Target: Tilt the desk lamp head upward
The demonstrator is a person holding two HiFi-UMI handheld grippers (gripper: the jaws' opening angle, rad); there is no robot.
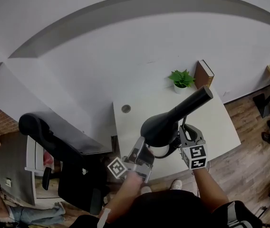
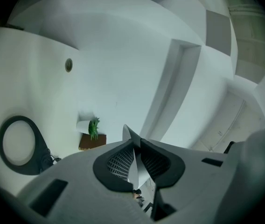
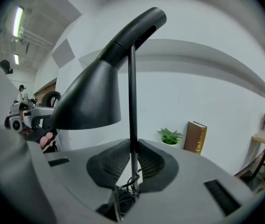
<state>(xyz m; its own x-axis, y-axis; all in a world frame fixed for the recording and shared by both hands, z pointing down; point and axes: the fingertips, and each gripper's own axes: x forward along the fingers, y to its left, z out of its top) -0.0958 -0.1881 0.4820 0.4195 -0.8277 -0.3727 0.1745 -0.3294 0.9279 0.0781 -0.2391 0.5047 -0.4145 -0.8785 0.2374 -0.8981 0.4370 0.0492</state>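
A black desk lamp stands on the white table [image 1: 130, 127]. Its cone-shaped head [image 1: 161, 127] points down and its tube runs up to the right. In the right gripper view the head [image 3: 88, 99] hangs left of the thin black stem [image 3: 132, 101]. My right gripper [image 3: 132, 160] is shut on that stem just above the base, and it sits to the right of the head [image 1: 187, 134]. My left gripper [image 1: 142, 151] is at the head's lower left. In its own view my left gripper [image 2: 136, 164] pinches a thin pale edge [image 2: 129, 135], apparently the shade's rim.
A small potted plant [image 1: 181, 79] and a brown book [image 1: 203, 73] stand at the table's far edge by the wall. A round cable hole [image 1: 126, 109] is at the table's far left. A black office chair [image 1: 63, 160] stands left of the table. The lamp's ring-shaped base [image 2: 16, 146] lies on the table.
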